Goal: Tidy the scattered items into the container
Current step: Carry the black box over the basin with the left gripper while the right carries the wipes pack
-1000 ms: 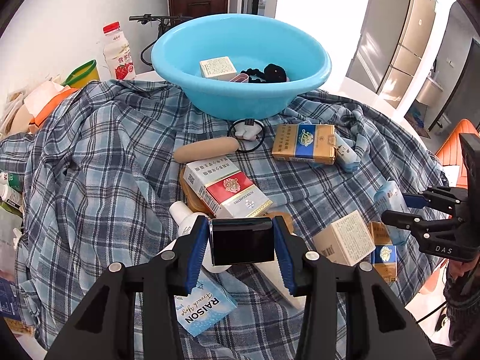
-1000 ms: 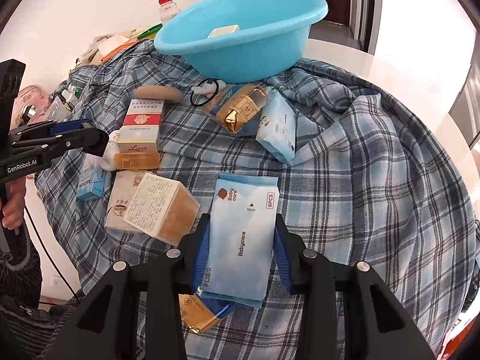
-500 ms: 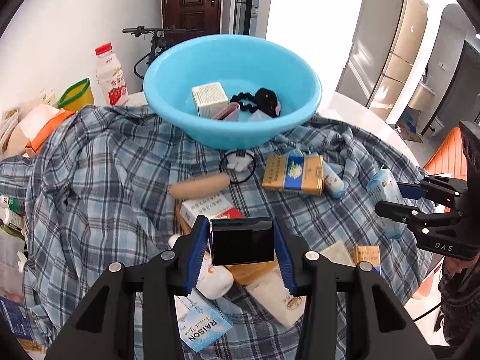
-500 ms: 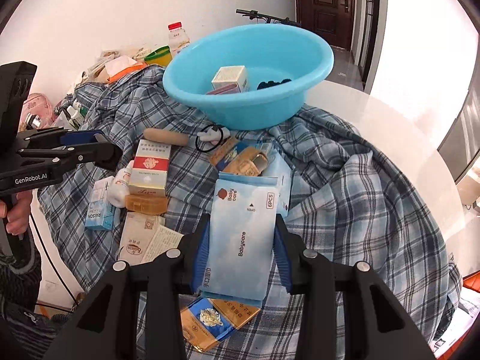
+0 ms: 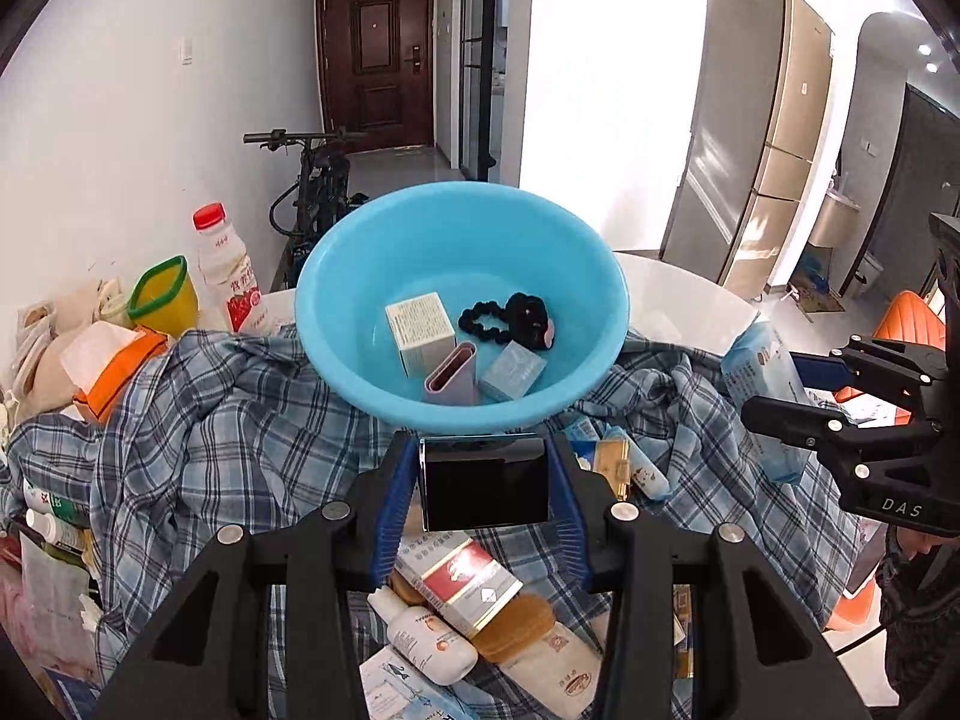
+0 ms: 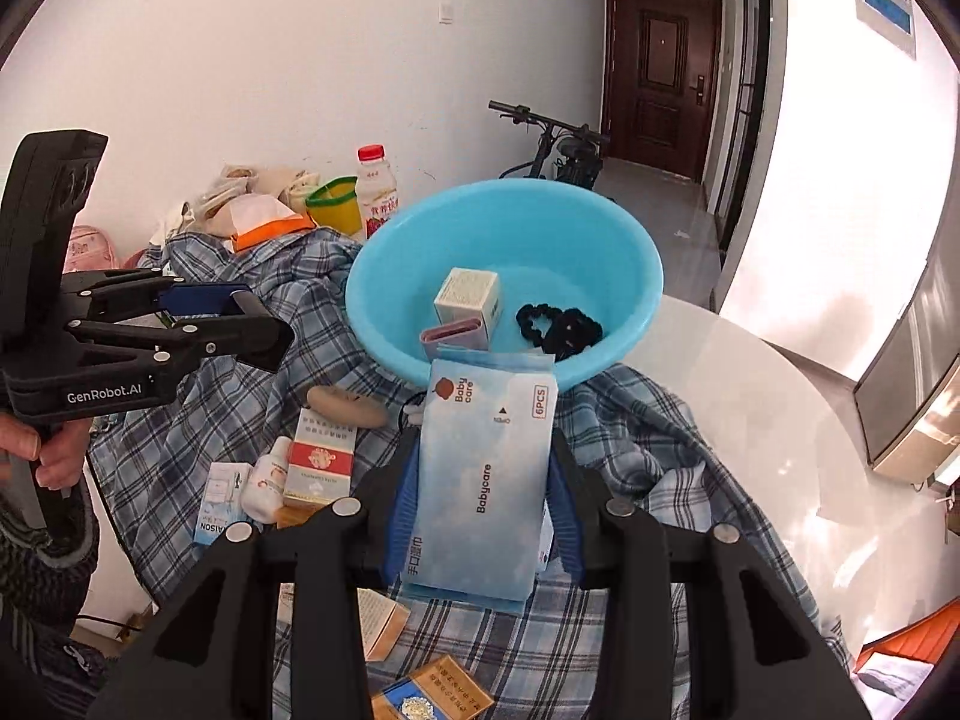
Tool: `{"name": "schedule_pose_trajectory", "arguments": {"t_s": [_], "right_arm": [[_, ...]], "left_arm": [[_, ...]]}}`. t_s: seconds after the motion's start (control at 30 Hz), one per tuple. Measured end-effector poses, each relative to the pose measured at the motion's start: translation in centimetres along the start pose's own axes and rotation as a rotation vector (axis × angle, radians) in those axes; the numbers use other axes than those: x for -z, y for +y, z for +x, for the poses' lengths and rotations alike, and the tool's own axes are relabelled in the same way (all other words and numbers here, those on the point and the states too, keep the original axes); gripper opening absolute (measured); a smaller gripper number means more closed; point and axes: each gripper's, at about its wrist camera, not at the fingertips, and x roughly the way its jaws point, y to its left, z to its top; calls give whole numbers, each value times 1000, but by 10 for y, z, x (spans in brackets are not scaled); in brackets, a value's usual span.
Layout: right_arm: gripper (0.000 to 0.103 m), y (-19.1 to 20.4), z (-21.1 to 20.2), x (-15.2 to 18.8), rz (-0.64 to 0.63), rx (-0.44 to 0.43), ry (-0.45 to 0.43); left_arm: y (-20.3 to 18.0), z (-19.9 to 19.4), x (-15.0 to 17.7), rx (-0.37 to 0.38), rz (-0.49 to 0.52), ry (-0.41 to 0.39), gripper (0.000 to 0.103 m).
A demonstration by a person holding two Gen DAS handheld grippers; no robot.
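The left hand-held gripper (image 5: pixel 485 483) has its blue pads clamped on the two sides of a glossy black box (image 5: pixel 485 489), holding it in the air just short of the near rim of the blue basin (image 5: pixel 336 276). The right hand-held gripper (image 6: pixel 480 480) is clamped the same way on a pale blue pack of wipes (image 6: pixel 483 468), which stands upright between the pads with its top edge overlapping the basin's near wall in the right wrist view. The basin sits on a blue plaid cloth (image 5: pixel 198 420) that covers the tabletop (image 6: pixel 750 420), whose white surface shows bare to the right. Inside the basin lie a white carton (image 5: pixel 420 330), a pink open-ended sleeve (image 5: pixel 450 375), a small light blue box (image 5: pixel 512 371) and a black hair tie (image 5: pixel 510 321). Below the grippers, items lie scattered on the cloth: a red and white carton (image 5: pixel 468 576), a small white bottle (image 5: pixel 429 639), a tan oval piece (image 6: pixel 347 405) and a gold and blue pack (image 6: pixel 432 696). Behind the basin, near the wall, stand a drink bottle with a red cap (image 5: pixel 225 267) and a yellow cup with a green rim (image 5: pixel 162 297). A person's hand (image 6: pixel 42 456) grips the handle of the left gripper at the edge of the right wrist view.
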Motion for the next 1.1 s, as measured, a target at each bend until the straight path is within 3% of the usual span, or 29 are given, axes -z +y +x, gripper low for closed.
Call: {"name": "schedule_pose_trajectory", "arguments": {"t_s": [0.6, 1.1], "right_arm": [[38, -9, 12, -28, 6, -10, -44], [38, -46, 74, -68, 76, -21, -19]], "left_arm": [[7, 15, -25, -15, -6, -15, 46], [19, 90, -72, -25, -26, 39, 46]]}}
